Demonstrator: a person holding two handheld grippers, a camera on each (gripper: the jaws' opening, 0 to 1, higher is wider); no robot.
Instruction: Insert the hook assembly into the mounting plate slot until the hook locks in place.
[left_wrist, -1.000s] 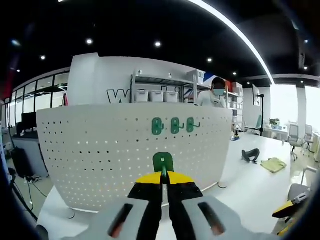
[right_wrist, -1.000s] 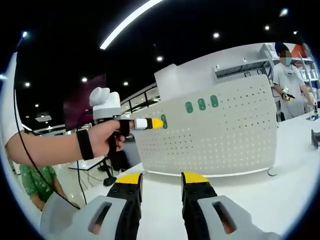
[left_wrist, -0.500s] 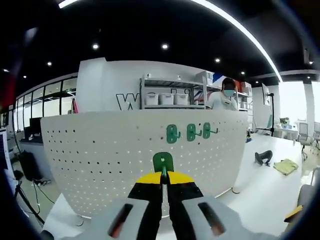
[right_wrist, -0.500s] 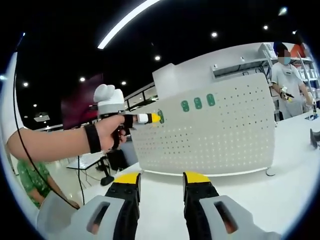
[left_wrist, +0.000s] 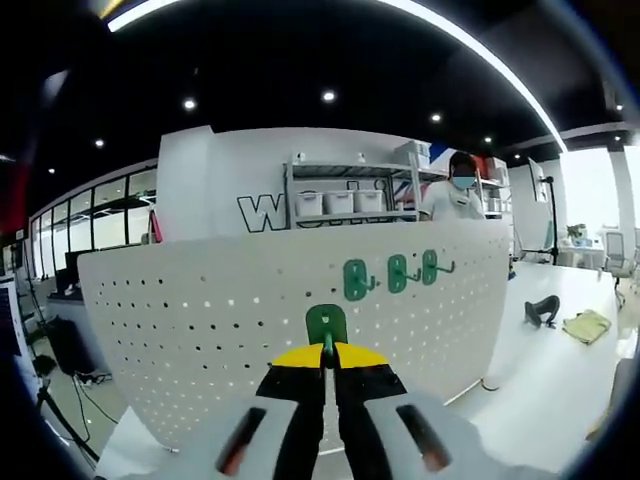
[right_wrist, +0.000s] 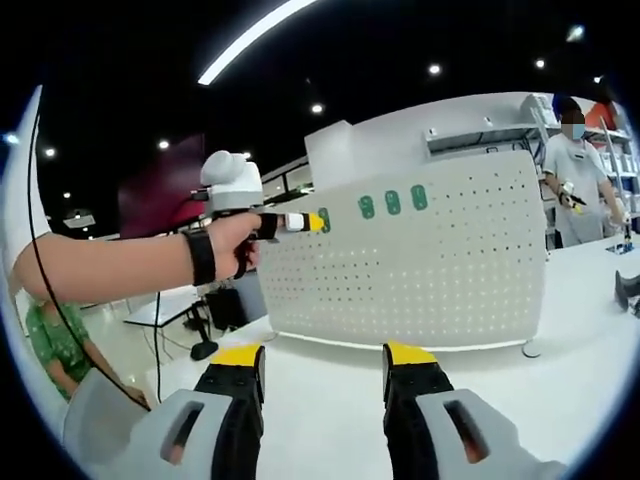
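Hook (left_wrist: 326, 325) in left tongs (left_wrist: 327, 352), near pegboard (left_wrist: 220, 330)

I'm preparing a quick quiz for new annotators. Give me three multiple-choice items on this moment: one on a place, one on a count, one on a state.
1. Where are the mounted green hooks?
A. upper part of the white pegboard
B. flat on the table
C. on the shelf

2. How many green hooks already hang there?
A. one
B. three
C. five

3. The left tool is:
A. wide open
B. shut on a green hook
C. holding a cloth

Answers: 1 A, they sit in a row near the board's top; 2 B, three show side by side; 3 B, its jaws pinch the hook's stem.
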